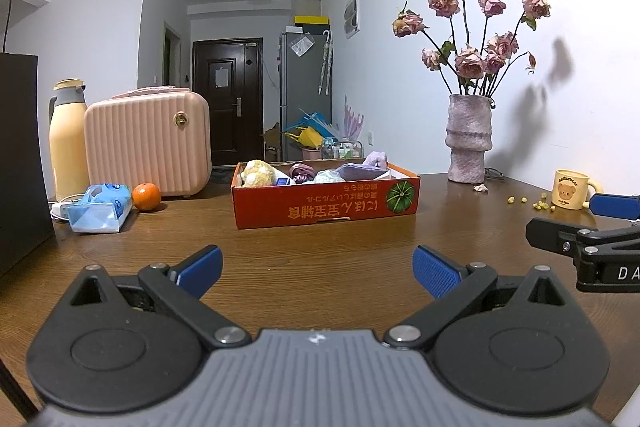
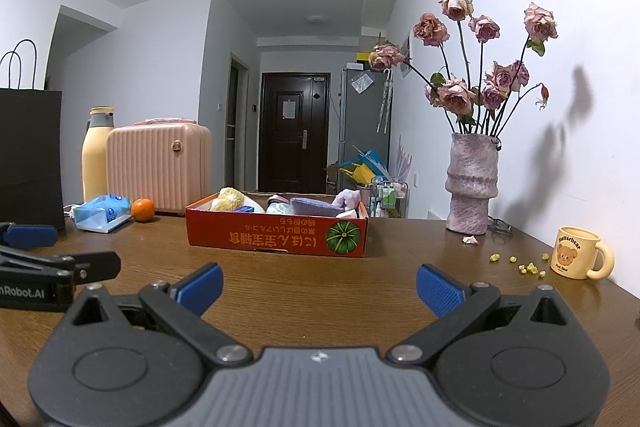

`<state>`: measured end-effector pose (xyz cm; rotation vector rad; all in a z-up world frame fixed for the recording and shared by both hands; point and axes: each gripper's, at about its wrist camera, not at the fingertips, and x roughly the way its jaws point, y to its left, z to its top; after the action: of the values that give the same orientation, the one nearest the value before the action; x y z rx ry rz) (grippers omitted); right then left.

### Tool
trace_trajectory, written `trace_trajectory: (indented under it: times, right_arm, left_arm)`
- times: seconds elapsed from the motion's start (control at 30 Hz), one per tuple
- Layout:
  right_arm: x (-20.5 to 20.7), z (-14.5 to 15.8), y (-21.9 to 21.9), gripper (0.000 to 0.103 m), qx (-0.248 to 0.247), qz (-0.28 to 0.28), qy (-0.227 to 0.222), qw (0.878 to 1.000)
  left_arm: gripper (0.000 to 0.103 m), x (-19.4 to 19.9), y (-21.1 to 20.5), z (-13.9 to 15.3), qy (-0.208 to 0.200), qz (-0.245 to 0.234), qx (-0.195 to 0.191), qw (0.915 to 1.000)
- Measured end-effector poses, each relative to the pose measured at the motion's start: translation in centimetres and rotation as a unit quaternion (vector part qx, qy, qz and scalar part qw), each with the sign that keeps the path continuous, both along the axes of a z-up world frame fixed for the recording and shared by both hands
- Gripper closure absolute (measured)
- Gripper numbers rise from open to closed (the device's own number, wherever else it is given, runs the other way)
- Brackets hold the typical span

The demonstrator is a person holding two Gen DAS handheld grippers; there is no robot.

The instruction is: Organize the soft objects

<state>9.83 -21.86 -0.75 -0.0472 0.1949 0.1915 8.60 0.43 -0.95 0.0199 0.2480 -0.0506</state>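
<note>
A shallow red cardboard box (image 1: 320,205) (image 2: 276,237) sits mid-table, holding several soft items: a yellow plush (image 1: 258,173) (image 2: 229,198), a purple cloth (image 1: 360,169) (image 2: 316,207) and other fabric pieces. My left gripper (image 1: 318,271) hovers low over the wood in front of the box, open, nothing between its blue pads. My right gripper (image 2: 318,285) is likewise open and empty, short of the box. Each gripper shows at the edge of the other's view.
Wooden table (image 1: 320,255). At left stand a pink case (image 1: 148,143), a yellow thermos (image 1: 68,143), a tissue pack (image 1: 100,207), an orange (image 1: 146,197) and a black bag (image 1: 20,155). At right are a vase of dried roses (image 1: 468,139), a bear mug (image 2: 576,253) and crumbs (image 2: 520,265).
</note>
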Motion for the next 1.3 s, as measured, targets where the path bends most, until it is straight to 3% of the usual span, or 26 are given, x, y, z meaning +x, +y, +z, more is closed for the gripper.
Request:
trace_trajectory:
  times: [1.3]
  right_arm:
    - [1.2,-1.0,0.2,0.000,-0.004,-0.003,0.018,1.000]
  left_arm:
    - [0.000,0.2,0.6,-0.6,-0.002,-0.010,-0.007,0.9999]
